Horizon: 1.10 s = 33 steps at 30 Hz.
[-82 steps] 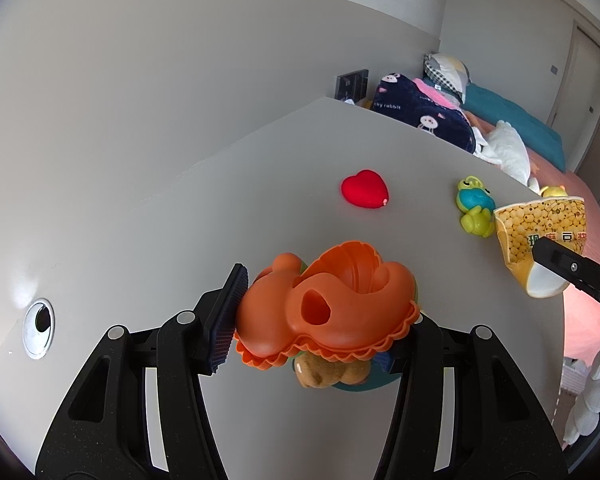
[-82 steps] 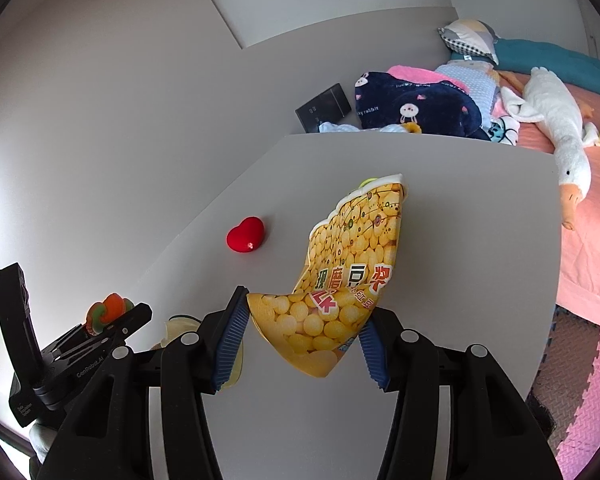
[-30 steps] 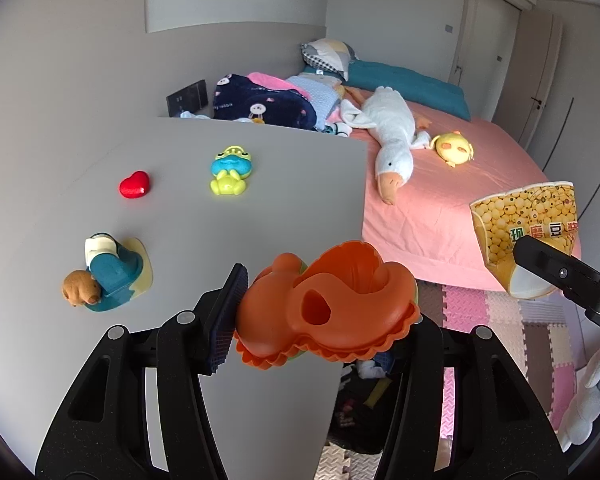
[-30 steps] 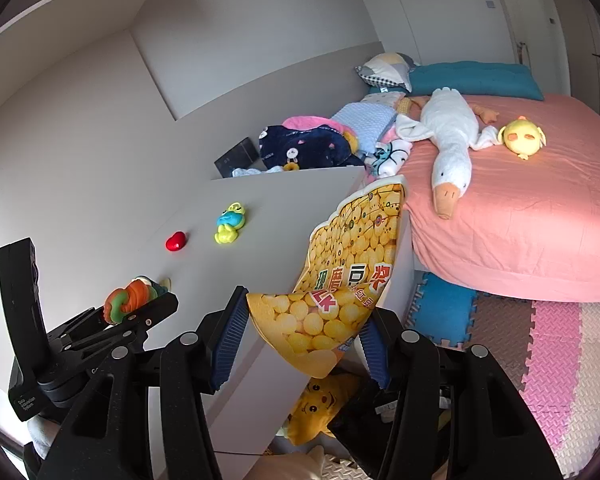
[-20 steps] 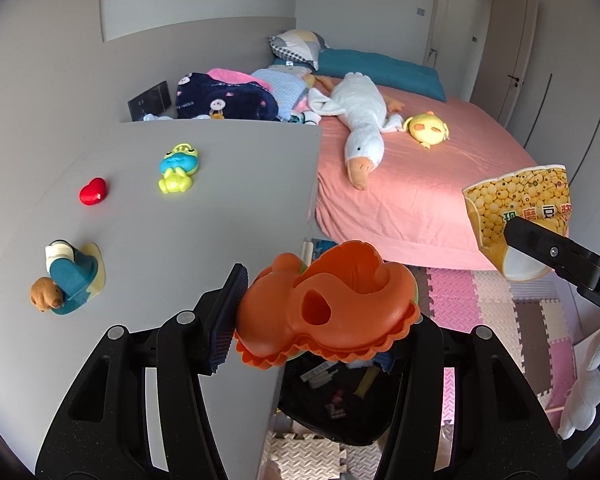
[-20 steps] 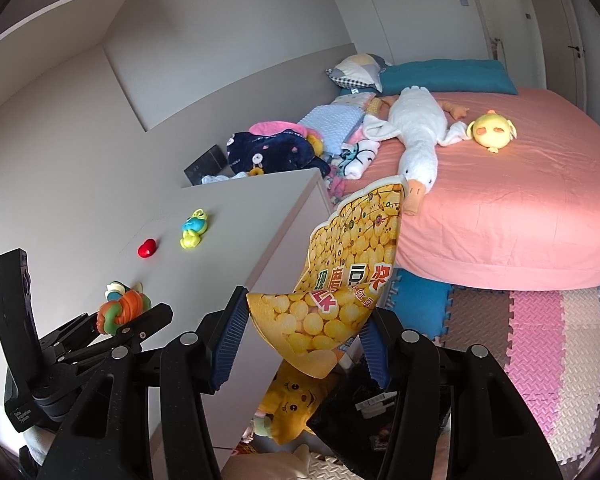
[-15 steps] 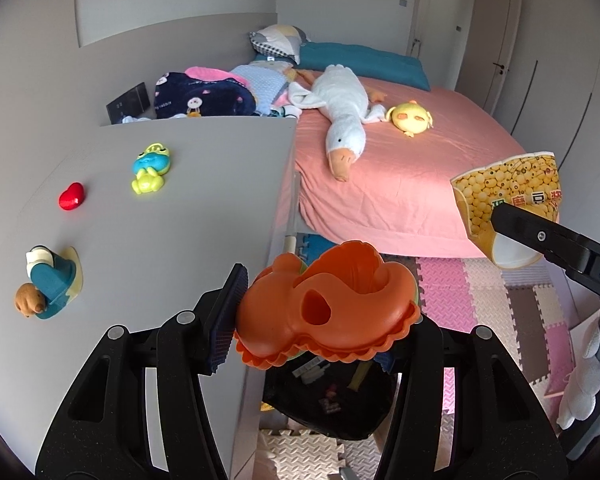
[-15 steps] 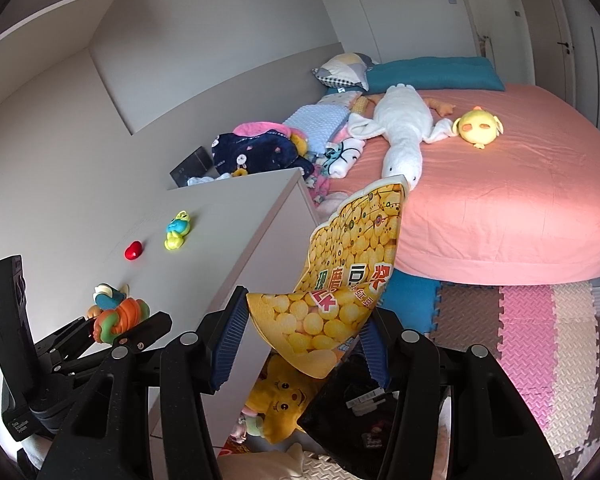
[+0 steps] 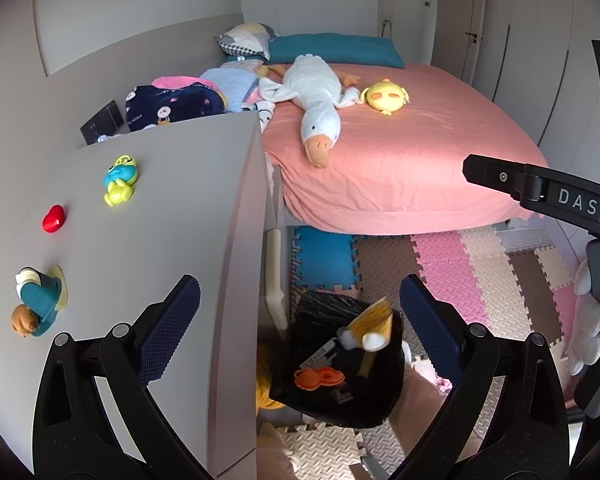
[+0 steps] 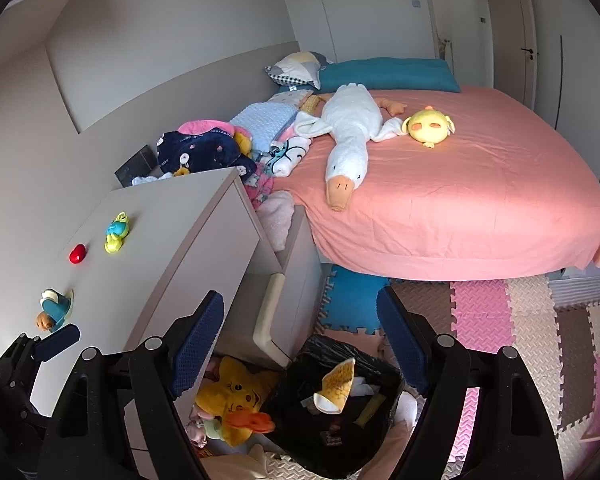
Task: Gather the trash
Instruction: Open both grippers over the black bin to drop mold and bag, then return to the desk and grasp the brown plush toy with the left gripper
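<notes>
My left gripper (image 9: 298, 296) hangs above a black-lined trash bin (image 9: 332, 408) on the floor beside the desk. Its jaws are opening wide with nothing between them. An orange plastic toy (image 9: 320, 378) lies in the bin, and a yellow snack bag (image 9: 368, 328) is at the bin's mouth. My right gripper (image 10: 300, 312) also hovers over the bin (image 10: 376, 368), jaws opening and empty. In the right wrist view the snack bag (image 10: 336, 386) sticks up from the bin and the orange toy (image 10: 250, 420) is at its left rim.
The grey desk (image 9: 160, 220) on the left carries a red heart (image 9: 53, 218), a frog toy (image 9: 120, 178) and a bear figure (image 9: 36, 304). A yellow plush (image 10: 232, 396) lies by the bin. A pink bed (image 9: 420, 160) and foam mats (image 9: 480, 272) lie beyond.
Both grippers have opened and let go: the orange toy and the snack bag have dropped to the bin. Both hands drifted from over the desk to above the bin.
</notes>
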Each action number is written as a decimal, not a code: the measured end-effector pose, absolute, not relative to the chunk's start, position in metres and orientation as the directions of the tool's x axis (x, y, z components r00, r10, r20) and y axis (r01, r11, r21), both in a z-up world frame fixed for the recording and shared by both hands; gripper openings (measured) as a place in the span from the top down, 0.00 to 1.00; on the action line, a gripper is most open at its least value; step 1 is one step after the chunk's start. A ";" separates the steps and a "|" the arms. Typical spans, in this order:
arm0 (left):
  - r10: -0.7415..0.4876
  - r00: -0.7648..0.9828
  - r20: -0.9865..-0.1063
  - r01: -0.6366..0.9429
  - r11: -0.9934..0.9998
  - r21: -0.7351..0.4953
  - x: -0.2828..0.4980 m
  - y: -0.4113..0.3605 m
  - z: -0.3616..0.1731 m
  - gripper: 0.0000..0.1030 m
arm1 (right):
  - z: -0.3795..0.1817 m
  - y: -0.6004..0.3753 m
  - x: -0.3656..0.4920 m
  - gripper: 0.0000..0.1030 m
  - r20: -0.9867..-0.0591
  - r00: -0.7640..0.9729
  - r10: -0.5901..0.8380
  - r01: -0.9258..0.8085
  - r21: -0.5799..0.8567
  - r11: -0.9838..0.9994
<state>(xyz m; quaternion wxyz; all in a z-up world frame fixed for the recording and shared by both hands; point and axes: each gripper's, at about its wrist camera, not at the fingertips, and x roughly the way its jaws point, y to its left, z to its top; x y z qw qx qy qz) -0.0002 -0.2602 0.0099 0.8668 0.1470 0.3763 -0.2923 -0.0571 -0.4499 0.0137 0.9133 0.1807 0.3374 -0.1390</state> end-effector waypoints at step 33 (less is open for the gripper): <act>-0.257 0.614 -0.747 0.422 0.906 0.035 0.038 -0.156 -0.001 0.06 | 0.001 -0.370 -0.003 0.23 -0.670 0.741 0.046 0.205 0.291 0.934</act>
